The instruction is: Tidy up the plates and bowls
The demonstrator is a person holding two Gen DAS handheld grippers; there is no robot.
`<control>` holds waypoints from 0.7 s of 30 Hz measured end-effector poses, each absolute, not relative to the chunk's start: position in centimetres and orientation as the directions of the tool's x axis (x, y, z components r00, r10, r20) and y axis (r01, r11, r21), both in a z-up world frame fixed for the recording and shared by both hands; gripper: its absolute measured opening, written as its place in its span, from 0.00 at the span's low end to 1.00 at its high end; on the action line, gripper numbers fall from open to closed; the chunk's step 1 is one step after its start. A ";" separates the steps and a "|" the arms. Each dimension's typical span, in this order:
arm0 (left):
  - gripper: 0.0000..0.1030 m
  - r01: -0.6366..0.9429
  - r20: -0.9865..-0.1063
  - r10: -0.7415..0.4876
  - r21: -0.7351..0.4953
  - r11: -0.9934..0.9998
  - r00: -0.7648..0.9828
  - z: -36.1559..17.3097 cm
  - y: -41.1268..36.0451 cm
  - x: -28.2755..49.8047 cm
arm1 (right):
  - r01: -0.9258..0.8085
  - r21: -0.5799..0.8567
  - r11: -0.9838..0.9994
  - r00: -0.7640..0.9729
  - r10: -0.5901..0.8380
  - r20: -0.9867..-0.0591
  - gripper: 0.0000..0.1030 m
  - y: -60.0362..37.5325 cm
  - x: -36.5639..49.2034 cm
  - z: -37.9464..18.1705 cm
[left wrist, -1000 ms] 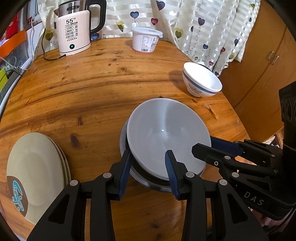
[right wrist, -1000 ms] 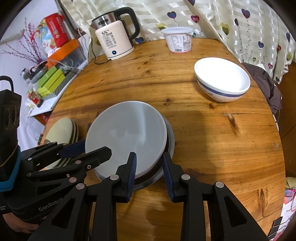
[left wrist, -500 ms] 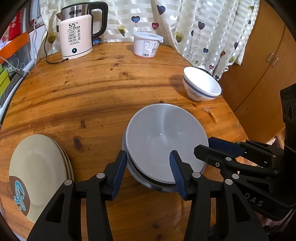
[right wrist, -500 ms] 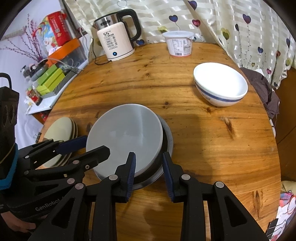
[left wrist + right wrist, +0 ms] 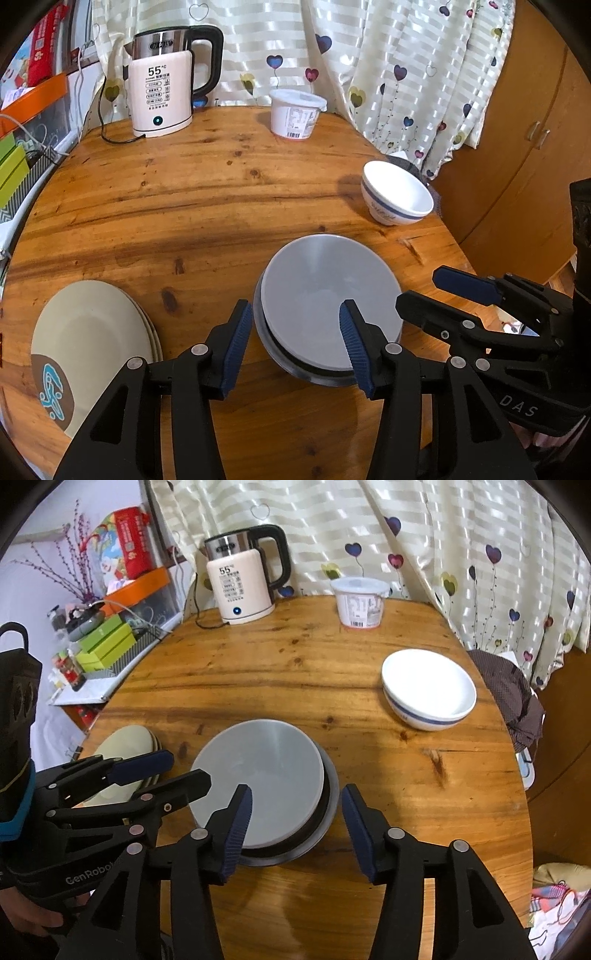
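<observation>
Both grippers are sitting over the near edge of the grey bowls rn. Left gripper (image 5: pixel 295 345) is standing about half open, w/ the near-left part of the rim showing between its pads but nothing pinched; its jaws have been opening w/in the last sec. Right gripper (image 5: pixel 297 829) has just been opening too, also roughly half open and holding nothing, straddling the right side of the stack w/o the pads pressing on it.

Grey bowls (image 5: pixel 330 306) are sitting nested at the near-middle of the table (image 5: pixel 221 206), top one riding a bit off-center in the lower one. White bowls (image 5: pixel 428 694) are also nested, far right by the edge. Plates (image 5: pixel 88 347) are stacked at the near left.

Imo the release is what's happening here, so tips: be backing both grippers straight up and away so a pad isn't catching the rim and dragging the top bowl further off. Looks like it's already leaning slightly, so maybe be nudging it square before leaving. Also watch the two grippers, they're crowding each other close over the stack.
</observation>
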State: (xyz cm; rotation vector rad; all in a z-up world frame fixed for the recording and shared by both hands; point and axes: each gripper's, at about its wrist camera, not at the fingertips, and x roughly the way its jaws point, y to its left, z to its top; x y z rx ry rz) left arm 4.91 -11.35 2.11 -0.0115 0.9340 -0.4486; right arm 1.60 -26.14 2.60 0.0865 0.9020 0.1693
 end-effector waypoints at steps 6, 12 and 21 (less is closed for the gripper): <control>0.49 0.362 -0.769 -0.375 -0.200 0.910 0.518 2.3 -11.2 4.6 | -0.117 0.149 0.982 0.614 0.190 -0.766 0.52 -26.1 1.2 2.9; 0.49 0.355 -0.766 -0.369 -0.197 0.914 0.526 2.6 -11.1 4.3 | -0.116 0.153 0.981 0.618 0.192 -0.762 0.52 -26.1 0.7 3.1; 0.49 0.355 -0.757 -0.372 -0.197 0.914 0.537 3.1 -11.0 4.1 | -0.114 0.155 0.981 0.624 0.192 -0.757 0.52 -26.3 0.5 3.4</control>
